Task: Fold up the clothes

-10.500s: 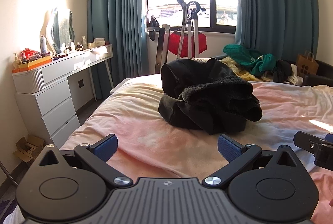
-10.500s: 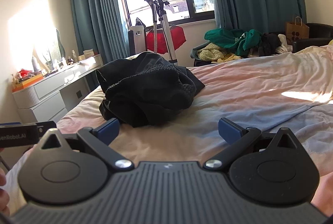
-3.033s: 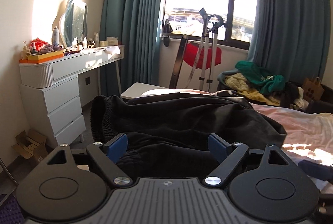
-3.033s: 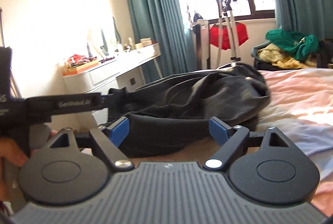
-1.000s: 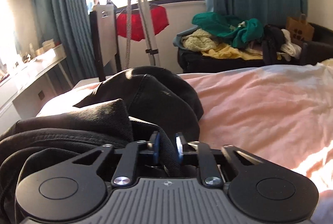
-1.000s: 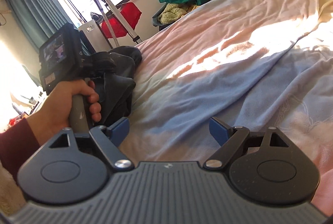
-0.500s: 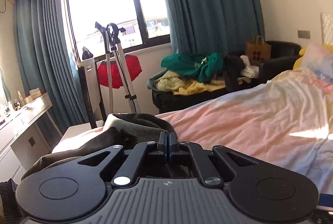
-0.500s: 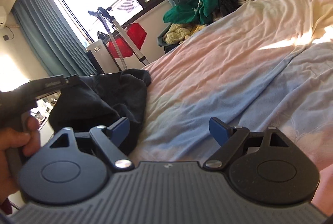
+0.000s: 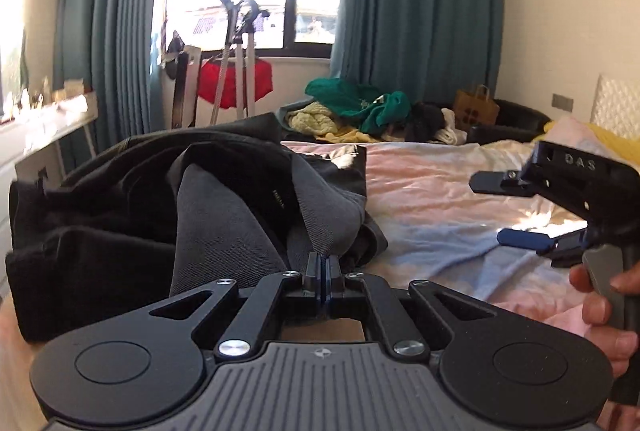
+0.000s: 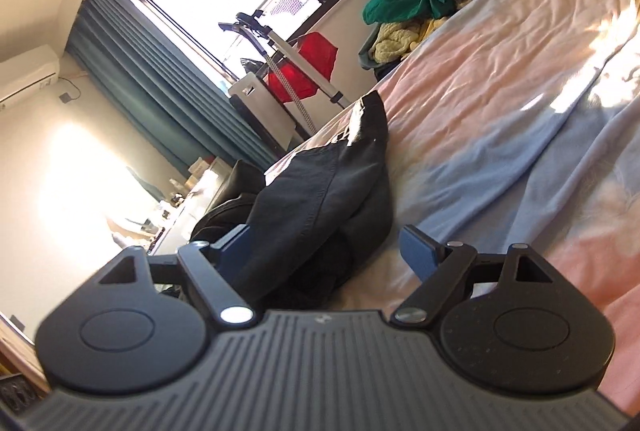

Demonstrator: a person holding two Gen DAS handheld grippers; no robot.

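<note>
A black and dark grey garment [image 9: 224, 207] lies bunched on the left side of the bed [image 9: 432, 199]. My left gripper [image 9: 322, 271] is shut on a fold of it, and the cloth runs up and left from the jaws. My right gripper [image 9: 506, 211] hovers over the sheet to the right, held by a hand [image 9: 600, 291]. In the right wrist view the right gripper [image 10: 326, 247] is wide and its jaws are closing. The garment [image 10: 320, 183] shows between the fingers just ahead, with neither pad pressing on it.
The pink and blue bed sheet [image 10: 520, 103] stretches right. Beyond the bed, a dark sofa holds a pile of green and yellow clothes [image 9: 360, 107] and a paper bag [image 9: 476, 107]. A stand with red cloth [image 9: 236, 79] is by the window, a white dresser [image 9: 44, 123] at left.
The left gripper has swung across with the garment pinched, so the cloth now trails out ahead and to its left. The right gripper rolled and turned towards the garment.
</note>
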